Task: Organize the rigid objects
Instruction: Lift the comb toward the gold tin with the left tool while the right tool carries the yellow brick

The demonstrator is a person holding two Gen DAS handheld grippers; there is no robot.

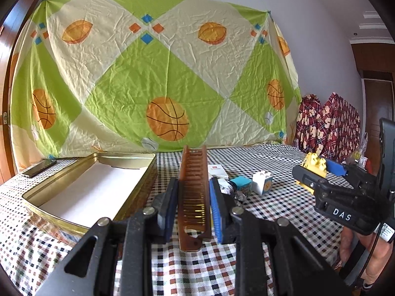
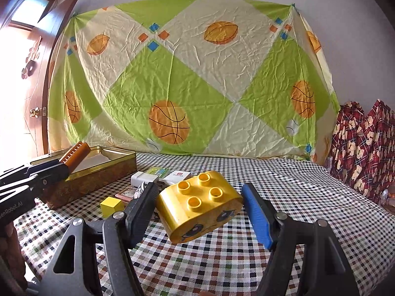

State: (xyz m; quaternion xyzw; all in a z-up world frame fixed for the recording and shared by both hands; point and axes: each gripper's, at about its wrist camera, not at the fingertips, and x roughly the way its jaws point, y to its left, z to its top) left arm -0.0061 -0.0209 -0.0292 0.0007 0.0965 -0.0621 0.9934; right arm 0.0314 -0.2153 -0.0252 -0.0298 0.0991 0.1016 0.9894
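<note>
left gripper (image 1: 193,197): jaws narrow, clamped on the brown comb (image 1: 193,190); comb stands on edge between the pads, teeth up, far end sticking out well past the tips, near end poking back toward the camera; in the right wrist view the comb tip hangs over the near rim of the gold tin (image 2: 98,170), so it looks lifted and en route to the tin

right gripper (image 2: 200,212): jaws at mid width around the yellow block (image 2: 200,204); block sits tilted, studs up and back, face print toward the camera; looks lifted off the checked cloth (image 2: 308,209); left pad seems to touch, a thin gap shows at the blue pad, so can't fully confirm a firm pinch

outward: tin open, white liner bare inside, to the left; loose stuff between the two grippers: small white block (image 1: 263,183), teal cube (image 1: 243,183), yellow cube (image 2: 111,206), a few small boxes behind; phone (image 1: 39,167) on the cloth beside the tin's far-left corner

risks, my read:
- comb is long and held near one end; it could pivot in the pads and catch the tin rim on entry
- rounded, tilted block on two flat pads could twist or slip out if the hand swings; would land in the clutter
- both grippers heading for one tin; they could clash if moved together
</note>
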